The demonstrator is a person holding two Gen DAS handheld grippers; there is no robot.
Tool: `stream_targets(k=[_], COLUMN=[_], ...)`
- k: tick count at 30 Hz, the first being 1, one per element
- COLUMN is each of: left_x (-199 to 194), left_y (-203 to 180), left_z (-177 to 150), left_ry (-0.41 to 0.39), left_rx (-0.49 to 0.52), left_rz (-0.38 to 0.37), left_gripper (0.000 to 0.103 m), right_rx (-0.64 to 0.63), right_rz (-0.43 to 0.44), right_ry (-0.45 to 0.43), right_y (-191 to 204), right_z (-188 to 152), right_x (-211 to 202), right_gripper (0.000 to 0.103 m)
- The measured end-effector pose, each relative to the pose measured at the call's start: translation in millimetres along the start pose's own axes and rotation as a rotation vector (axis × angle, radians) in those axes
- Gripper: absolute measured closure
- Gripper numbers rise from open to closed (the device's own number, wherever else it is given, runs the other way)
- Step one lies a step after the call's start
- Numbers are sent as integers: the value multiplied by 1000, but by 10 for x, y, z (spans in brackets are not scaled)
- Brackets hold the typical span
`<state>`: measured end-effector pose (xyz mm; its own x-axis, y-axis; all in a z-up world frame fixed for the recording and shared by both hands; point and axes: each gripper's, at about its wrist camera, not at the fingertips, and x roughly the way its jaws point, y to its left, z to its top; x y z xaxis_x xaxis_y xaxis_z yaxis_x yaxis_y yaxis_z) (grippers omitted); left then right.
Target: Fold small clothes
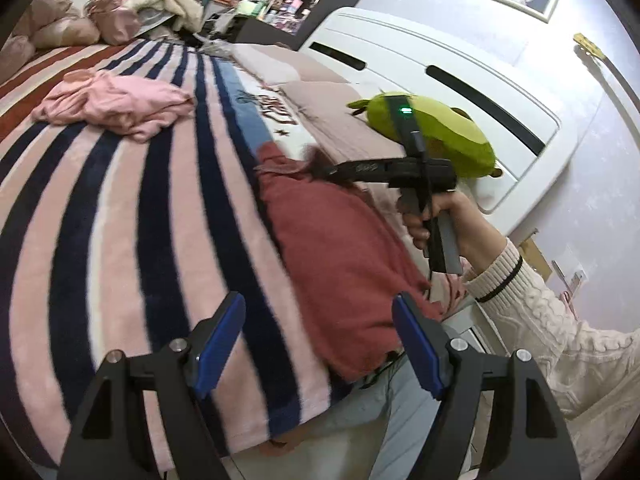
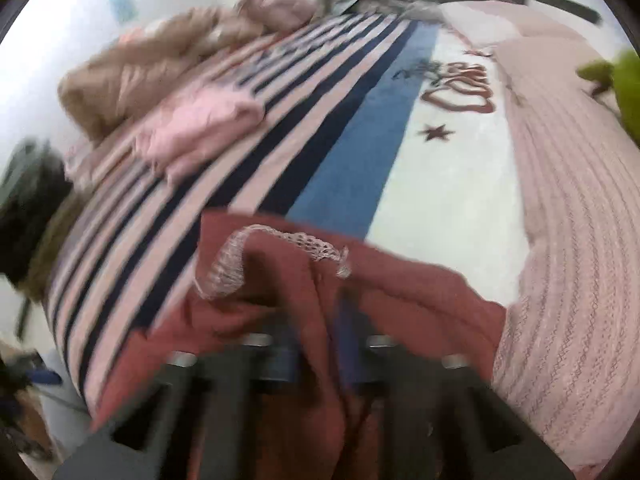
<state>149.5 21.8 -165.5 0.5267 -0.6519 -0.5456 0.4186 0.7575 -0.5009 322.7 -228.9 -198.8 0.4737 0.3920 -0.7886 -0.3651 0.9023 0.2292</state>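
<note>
Left wrist view, left to right: a crumpled pink garment (image 1: 116, 106) lies far back on the striped blanket (image 1: 120, 216). The left gripper (image 1: 320, 344) hovers at the bed's near edge, jaws wide and empty. The red garment (image 1: 340, 252) lies just beyond it, its long axis running from the near edge away toward the right gripper (image 1: 320, 170), whose jaws are closed on the garment's far end. A hand (image 1: 444, 220) grips the handle; a green plush toy (image 1: 432, 136) rests behind. Right wrist view (blurred): the pink garment (image 2: 200, 128), then red cloth (image 2: 320, 300) bunched between the closed jaws, its lace trim (image 2: 280, 240) pointing away.
</note>
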Motion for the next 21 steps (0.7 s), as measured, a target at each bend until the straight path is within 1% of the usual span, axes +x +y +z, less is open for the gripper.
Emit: stream_targets(k=[1,2,3,4,6,7,8,10,11,12,14,15,17,18,19,20,21], left_x=[1,9,30,56,128,187,241,331,364,408,482,535,662,717,781,800,817], left_y=[48,70,91,98,66,38,6,-55,-82,-110,-137,-143,-159,-180,-228,-261,-304], left_z=[0,6,14,30,66,89,118,155,166,174,163,149,96,57,-6,-51,-103], left_ry=[0,1,1,1,5,11,16,30,32,36,51,62,96,117,153,172,189], left_rx=[-11,-18,-29,-36,-33,-29,-28,-25,-22,-23,-33,-38,-41,-34,-14,4,35], left_rz=[1,-1,-8,-19,-46,-66,-79,-101,-111,-126,-145,-147,-128,-120,-118,-115,-104], left_gripper=[31,31,31,31,31,31,31,31,31,31,31,30,31,31,31,31,31], right_rx=[32,73,101,125,142,136,117,95,93,94,80,54,-8,-19,-11,18,31], right_rz=[-20,-61,-84,-103,-125,-131,-160,-198,-177,-138,-39,-19,-33,-17,14,41,43], right_ry=[-38,-68,-79,-83,-60,-60,-63,-90,-115,-118,-92,-65,-4,34,66,87,73], right_y=[-41,-124,-185,-243,-322,-314,-299,-227,-168,-174,-125,-76,32,73,84,57,42], right_z=[-18,-33,-51,-67,-120,-135,-153,-183,-212,-265,-467,-589,-878,-1055,-1205,-1394,-1470], right_x=[-53,-98,-122,-130,-127,-141,-188,-356,-468,-571,-748,-783,-796,-767,-744,-729,-761], right_gripper=[98,98,98,98,97,90,79,69,69,68,66,66,66,66,66,66,66])
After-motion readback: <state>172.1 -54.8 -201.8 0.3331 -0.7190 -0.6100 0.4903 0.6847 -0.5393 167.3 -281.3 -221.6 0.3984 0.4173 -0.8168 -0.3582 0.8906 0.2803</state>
